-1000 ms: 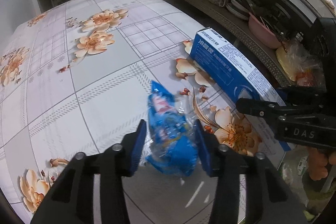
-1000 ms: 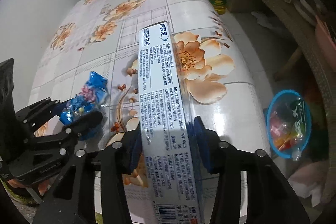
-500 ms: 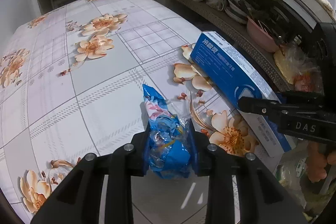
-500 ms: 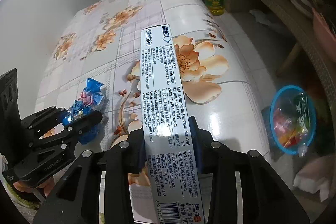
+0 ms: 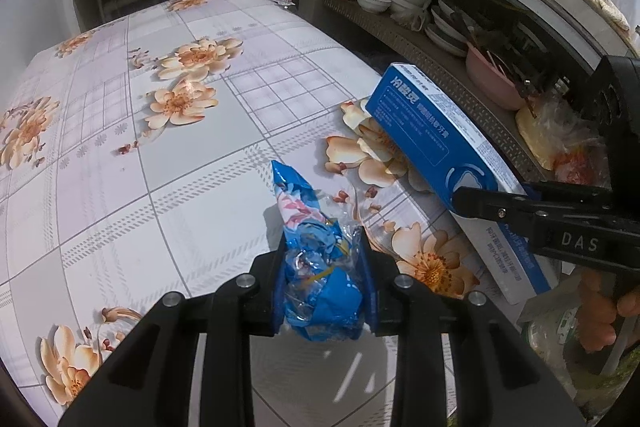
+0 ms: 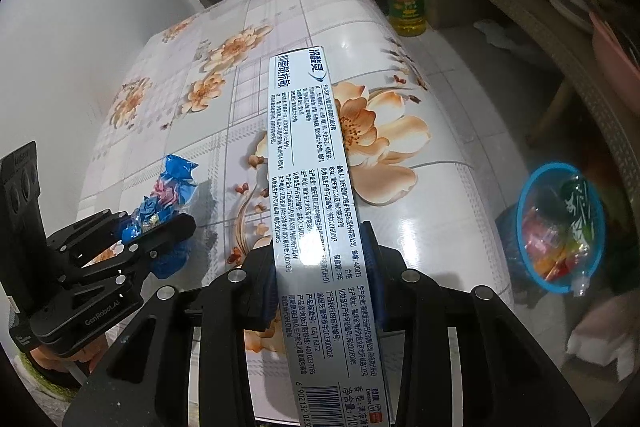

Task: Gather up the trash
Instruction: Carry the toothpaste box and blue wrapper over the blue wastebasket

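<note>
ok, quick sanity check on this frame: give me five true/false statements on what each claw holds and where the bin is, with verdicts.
1. The left claw is shut on the blue wrapper. True.
2. The right claw is open and holds nothing. False: it is shut on the toothpaste box.
3. The toothpaste box lies flat inside the blue bin. False: it is in the right claw over the floral table; the bin sits on the floor to the right.
4. The blue bin already holds some trash. True.
5. An oil bottle stands on the table. False: it stands on the floor past the table's far end.
</note>
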A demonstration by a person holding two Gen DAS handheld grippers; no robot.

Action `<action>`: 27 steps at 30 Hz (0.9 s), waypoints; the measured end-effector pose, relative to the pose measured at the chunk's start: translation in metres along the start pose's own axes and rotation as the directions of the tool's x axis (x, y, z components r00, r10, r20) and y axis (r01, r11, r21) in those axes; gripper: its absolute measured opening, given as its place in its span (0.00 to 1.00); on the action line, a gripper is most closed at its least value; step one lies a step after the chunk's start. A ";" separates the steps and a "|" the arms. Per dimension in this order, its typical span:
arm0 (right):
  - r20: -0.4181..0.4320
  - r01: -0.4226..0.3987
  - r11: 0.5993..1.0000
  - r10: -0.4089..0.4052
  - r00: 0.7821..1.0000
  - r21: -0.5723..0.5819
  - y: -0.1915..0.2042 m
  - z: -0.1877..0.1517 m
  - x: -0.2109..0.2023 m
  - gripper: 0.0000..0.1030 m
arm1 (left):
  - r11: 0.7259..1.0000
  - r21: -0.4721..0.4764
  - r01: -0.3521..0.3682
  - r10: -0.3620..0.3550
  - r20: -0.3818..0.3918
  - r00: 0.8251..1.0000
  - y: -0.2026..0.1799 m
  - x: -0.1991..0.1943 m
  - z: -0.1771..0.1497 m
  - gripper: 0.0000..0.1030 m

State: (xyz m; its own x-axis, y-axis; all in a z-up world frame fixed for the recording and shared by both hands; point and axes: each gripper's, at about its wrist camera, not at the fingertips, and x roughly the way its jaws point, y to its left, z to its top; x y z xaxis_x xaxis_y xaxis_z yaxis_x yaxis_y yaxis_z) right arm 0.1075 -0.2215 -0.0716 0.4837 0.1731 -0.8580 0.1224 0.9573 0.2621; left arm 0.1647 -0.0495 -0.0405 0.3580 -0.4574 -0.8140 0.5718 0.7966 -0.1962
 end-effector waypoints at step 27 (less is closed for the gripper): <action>0.080 -0.071 0.996 0.066 0.995 0.051 -0.016 -0.001 -0.023 0.32 | 0.997 0.062 0.033 -0.036 0.041 0.999 -0.033 -0.011 0.023 0.27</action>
State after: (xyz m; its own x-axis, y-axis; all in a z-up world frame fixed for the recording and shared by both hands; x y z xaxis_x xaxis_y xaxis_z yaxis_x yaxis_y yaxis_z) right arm 0.0932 -0.2408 -0.0567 0.5585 0.2172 -0.8006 0.1319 0.9296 0.3443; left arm 0.1588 -0.0800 -0.0122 0.3670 -0.5016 -0.7834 0.6284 0.7546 -0.1888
